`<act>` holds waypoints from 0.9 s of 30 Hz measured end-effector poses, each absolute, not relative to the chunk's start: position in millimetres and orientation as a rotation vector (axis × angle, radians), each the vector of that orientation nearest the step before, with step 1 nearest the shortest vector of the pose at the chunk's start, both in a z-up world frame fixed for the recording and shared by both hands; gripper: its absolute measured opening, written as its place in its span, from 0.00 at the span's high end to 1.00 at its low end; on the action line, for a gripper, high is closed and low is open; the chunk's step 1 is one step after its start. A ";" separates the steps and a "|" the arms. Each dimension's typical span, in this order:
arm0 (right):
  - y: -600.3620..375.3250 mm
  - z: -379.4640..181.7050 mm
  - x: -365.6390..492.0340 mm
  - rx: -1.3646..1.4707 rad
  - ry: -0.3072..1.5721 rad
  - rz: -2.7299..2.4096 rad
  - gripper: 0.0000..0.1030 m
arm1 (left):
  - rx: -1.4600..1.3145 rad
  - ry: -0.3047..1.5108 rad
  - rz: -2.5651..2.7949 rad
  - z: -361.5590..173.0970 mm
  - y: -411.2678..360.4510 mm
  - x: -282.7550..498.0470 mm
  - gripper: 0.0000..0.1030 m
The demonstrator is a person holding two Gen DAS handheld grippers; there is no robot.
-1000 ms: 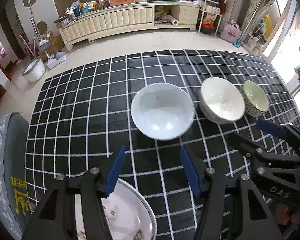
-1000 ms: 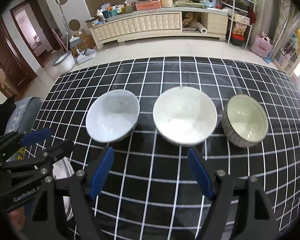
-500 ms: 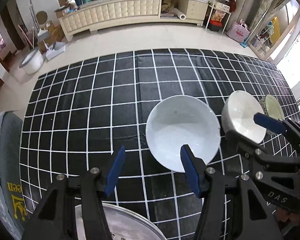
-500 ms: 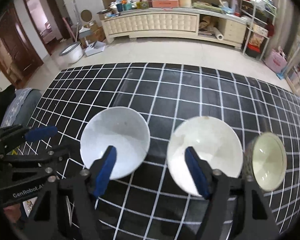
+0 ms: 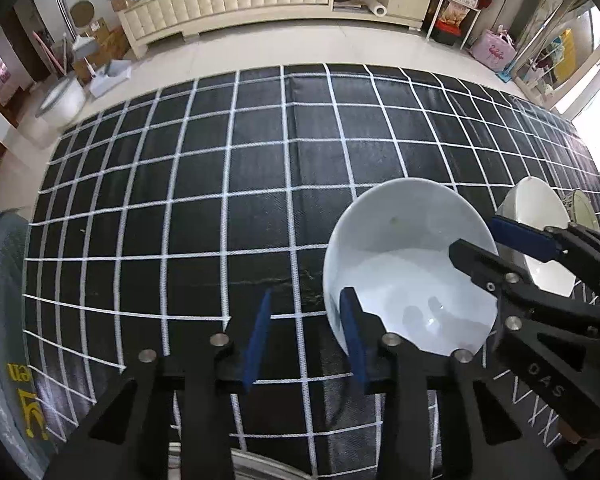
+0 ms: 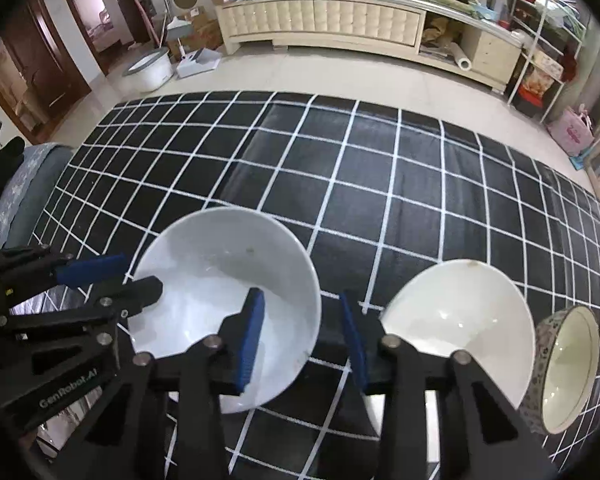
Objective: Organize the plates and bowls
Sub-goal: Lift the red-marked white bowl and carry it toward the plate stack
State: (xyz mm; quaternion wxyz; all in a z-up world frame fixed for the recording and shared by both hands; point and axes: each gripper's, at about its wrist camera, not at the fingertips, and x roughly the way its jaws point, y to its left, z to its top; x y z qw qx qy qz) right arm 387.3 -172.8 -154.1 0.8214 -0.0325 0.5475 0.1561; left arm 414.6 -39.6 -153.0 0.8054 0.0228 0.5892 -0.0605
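Two tools: left tool (image 5: 306, 332) and right tool (image 6: 302, 338) both spread, straddling opposite rims of the pale bowl (image 6: 224, 300).
Neighbours: cream bowl (image 6: 456, 320) just right of it, awaiting stacking.

Three upright bowls in a row: white bowl (image 6: 224, 304); cream bowl (image 6: 456, 320); patterned bowl (image 6: 564, 368).

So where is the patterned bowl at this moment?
The patterned bowl sits at the far right of the right wrist view, on the checked cloth, just right of the cream bowl.
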 end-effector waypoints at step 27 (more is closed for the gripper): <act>-179.7 -132.8 335.3 -0.001 1.152 0.312 0.89 | 0.167 1.254 -0.167 -138.6 -72.7 366.8 0.89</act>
